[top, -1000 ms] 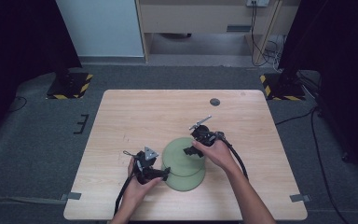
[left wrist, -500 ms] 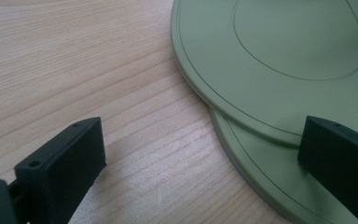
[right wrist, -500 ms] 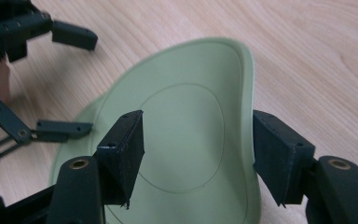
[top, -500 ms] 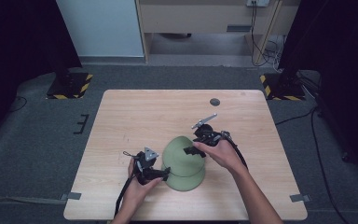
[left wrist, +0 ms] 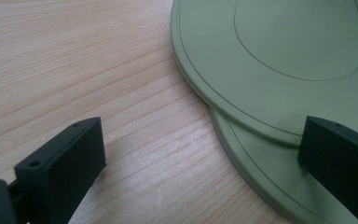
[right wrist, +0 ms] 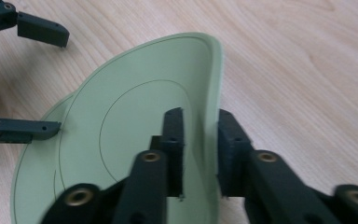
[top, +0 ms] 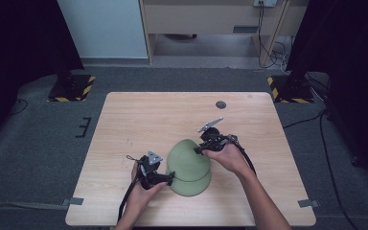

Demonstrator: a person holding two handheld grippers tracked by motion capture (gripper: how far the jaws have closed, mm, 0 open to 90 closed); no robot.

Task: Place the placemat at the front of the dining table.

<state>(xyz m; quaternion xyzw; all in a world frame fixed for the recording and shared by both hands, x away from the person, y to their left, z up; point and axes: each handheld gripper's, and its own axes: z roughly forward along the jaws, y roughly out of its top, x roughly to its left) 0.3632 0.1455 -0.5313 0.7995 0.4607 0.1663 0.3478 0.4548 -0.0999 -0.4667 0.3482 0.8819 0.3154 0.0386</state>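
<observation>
Rim of top plate (right wrist: 213, 93) pinched by right tool (right wrist: 200, 154), closing.

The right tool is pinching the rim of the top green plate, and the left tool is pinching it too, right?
Not quite. The left tool is open, pinching nothing, as the left gripper view shows. The right tool does pinch the top green plate's rim.

The right claw (right wrist: 200, 154) has just been closing and is now clamped on the rim of the top plate (top: 188, 159). That edge has been lifted off the bottom plate (top: 191, 184), so the top plate is now tilted. A second ago it was lying flat, and the claw was wide apart.
</observation>
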